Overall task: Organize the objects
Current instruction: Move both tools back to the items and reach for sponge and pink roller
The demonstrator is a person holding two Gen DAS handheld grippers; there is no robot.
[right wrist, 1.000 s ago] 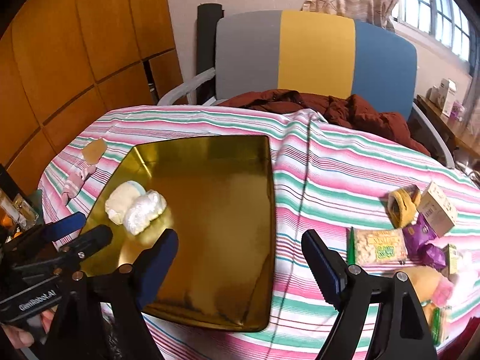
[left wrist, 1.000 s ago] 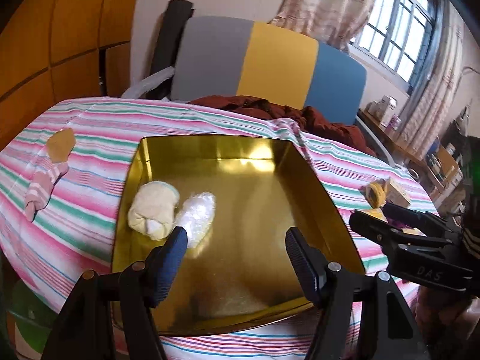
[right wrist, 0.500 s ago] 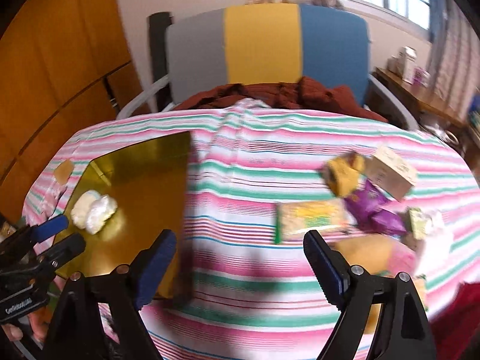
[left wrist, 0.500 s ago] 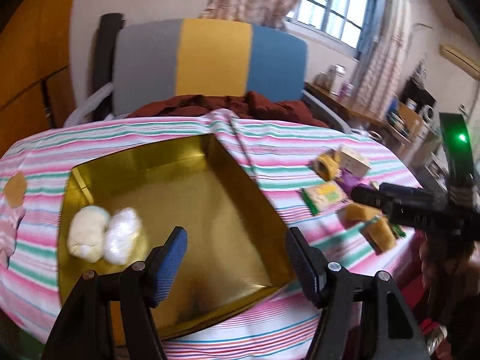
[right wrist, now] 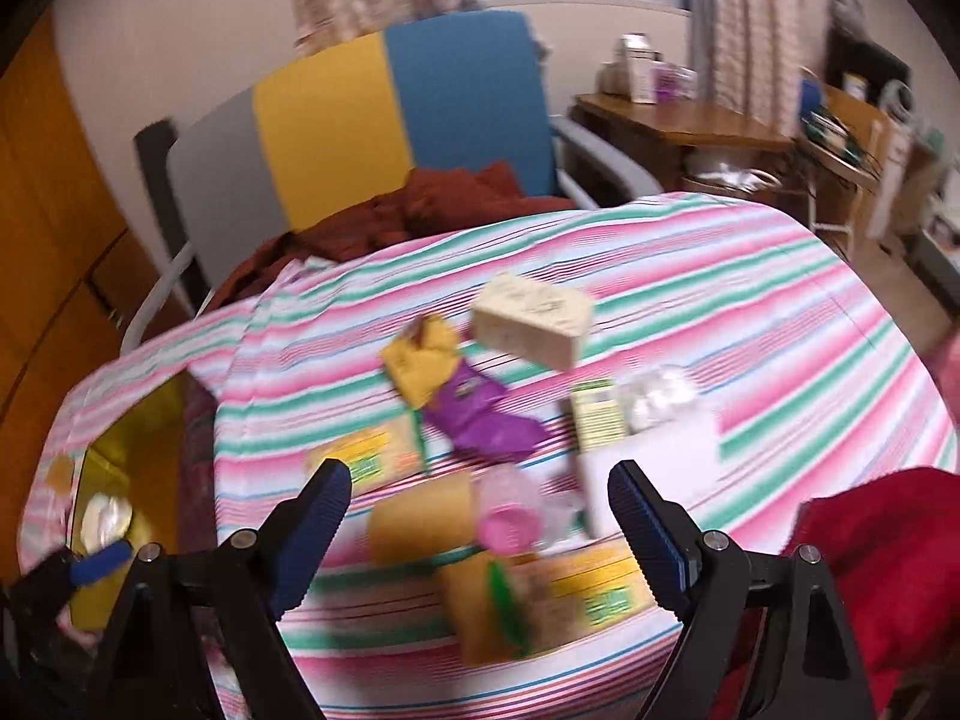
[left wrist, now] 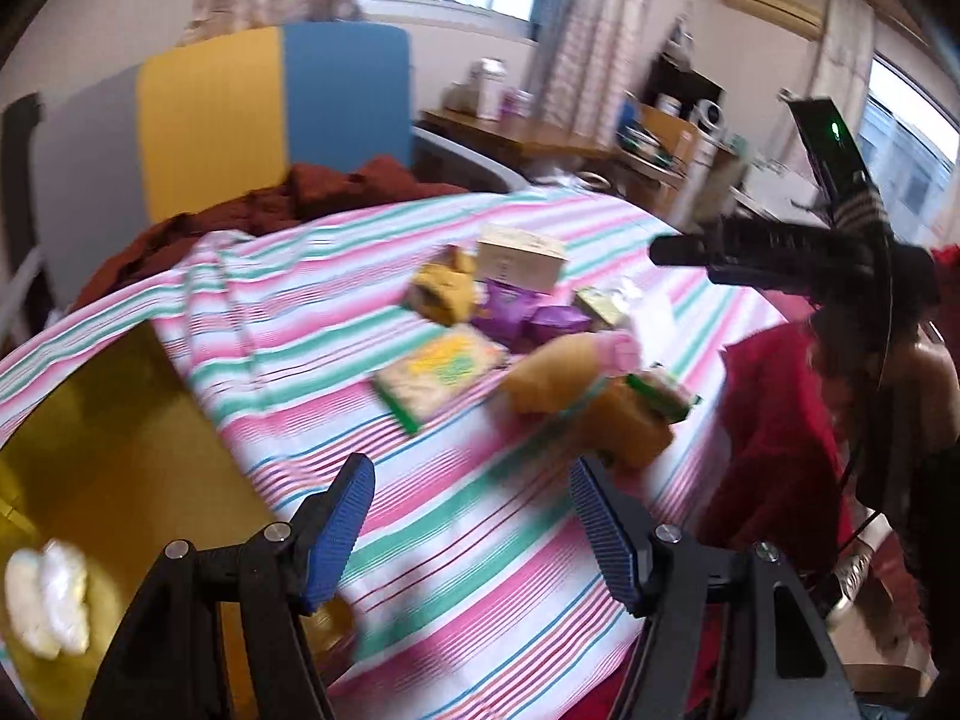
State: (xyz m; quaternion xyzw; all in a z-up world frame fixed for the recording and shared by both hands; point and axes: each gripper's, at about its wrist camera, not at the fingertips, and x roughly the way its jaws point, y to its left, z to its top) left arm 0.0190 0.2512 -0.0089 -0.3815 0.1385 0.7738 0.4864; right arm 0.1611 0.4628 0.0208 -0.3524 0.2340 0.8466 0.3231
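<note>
- Striped cloth in pink, green and white is covering the tabletop (right wrist: 750, 276), with a chair in grey, yellow and blue panels (right wrist: 372, 114) standing behind it at twelve o'clock.
- I am judging that the step in hand is the reach for the next item; both views are smeared, so fine detail is lost to me.
- My left tool (left wrist: 471, 531) is hanging with its jaws spread wide and nothing between them, over bare cloth.
- My right tool (right wrist: 480, 531) is likewise gaping and empty, hovering above the heap of snacks (right wrist: 498, 480).
- That heap is lying at the centre of the right view: a cream box (right wrist: 531, 324) at twelve o'clock, a purple packet (right wrist: 480, 420) below it, a yellow-green packet (right wrist: 366, 462) at nine o'clock, a pink-capped thing (right wrist: 507, 522) and a tan bun (right wrist: 420, 522) closest to the blue pads.
- Gold tray (left wrist: 96, 456) is sitting at eight o'clock in the left view, holding two pale wrapped lumps (left wrist: 48, 600) near its close edge.
- I am reckoning the next move calls for lowering the right tool onto one near item, probably the bun or the pink-capped one, closing squarely on it alone, then carrying it leftward to the tray.
- Neighbours are touching each other, so I am expecting to need a careful, narrow approach.
</note>
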